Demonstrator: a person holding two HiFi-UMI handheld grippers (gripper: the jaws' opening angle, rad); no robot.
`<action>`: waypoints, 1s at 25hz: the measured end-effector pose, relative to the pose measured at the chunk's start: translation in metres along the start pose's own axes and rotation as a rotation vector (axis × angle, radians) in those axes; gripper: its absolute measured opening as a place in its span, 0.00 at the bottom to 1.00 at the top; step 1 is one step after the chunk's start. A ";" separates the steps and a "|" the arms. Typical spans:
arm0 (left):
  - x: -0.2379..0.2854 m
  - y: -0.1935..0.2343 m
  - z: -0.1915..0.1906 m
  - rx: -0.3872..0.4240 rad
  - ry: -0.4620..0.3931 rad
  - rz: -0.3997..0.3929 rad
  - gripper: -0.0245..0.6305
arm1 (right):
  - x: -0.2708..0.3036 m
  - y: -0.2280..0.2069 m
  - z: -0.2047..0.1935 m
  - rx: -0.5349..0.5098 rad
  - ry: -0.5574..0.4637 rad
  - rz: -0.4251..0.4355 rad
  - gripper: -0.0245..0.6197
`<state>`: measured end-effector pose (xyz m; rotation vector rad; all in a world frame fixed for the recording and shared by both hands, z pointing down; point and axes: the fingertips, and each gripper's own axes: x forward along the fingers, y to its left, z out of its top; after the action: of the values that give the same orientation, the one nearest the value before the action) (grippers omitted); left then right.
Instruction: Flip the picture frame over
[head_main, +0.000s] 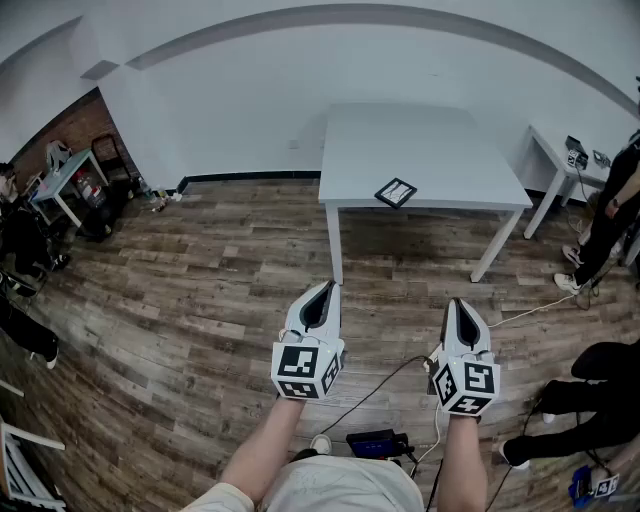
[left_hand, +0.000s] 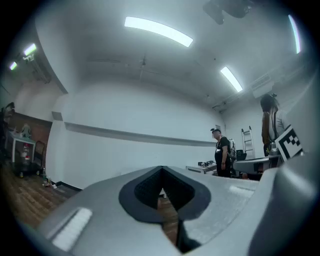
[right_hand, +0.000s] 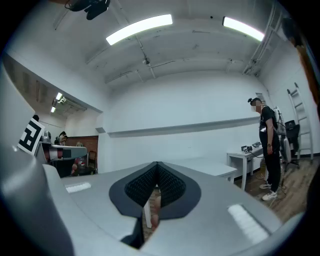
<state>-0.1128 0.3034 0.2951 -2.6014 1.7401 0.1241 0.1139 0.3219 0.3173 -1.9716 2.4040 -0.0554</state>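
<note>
frame far ahead on the table, both tongs closed and empty

head view: the picture frame (head_main: 395, 192) lies flat on the white table (head_main: 430, 135), close to the table's near edge, in the upper middle of the picture. the left tongs (head_main: 324, 288) and the right tongs (head_main: 457, 304) are held low in the picture over the wood floor (head_main: 180, 300), well apart from the table, both pointing up the frame toward it. the picture frame sits up-picture of the gap between them, perhaps a shade nearer the right tongs, though the difference is small. it is turned cornerwise to the table edge, one corner toward the person. it is too small here to say which of its sides is the long one. each pair of tongs tapers to a closed tip with nothing in it.

left gripper view: the jaws meet at their tips, and only the pear-shaped hollow behind the tips stays clear. nothing is held. past them are a white wall and, at the right, a standing person (left_hand: 221, 152). the picture frame does not show.

right gripper view: these jaws are likewise closed tip to tip and hold nothing. the table's top shows just beyond them at centre right, but the picture frame cannot be made out on it.

by my reading the flip has not begun. the coming move is a walk forward to the near edge, with either hand about equally placed.
</note>
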 end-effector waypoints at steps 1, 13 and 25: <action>0.001 -0.002 -0.001 -0.001 0.002 -0.003 0.04 | -0.001 -0.001 -0.001 -0.001 0.000 -0.002 0.07; 0.012 -0.041 -0.011 -0.016 0.022 -0.017 0.04 | -0.016 -0.030 0.002 0.005 -0.001 -0.002 0.07; 0.031 -0.104 -0.022 0.003 0.042 0.002 0.04 | -0.027 -0.081 -0.013 0.044 0.012 0.059 0.08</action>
<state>-0.0037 0.3139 0.3107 -2.6188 1.7546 0.0669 0.1976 0.3324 0.3341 -1.8866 2.4440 -0.1172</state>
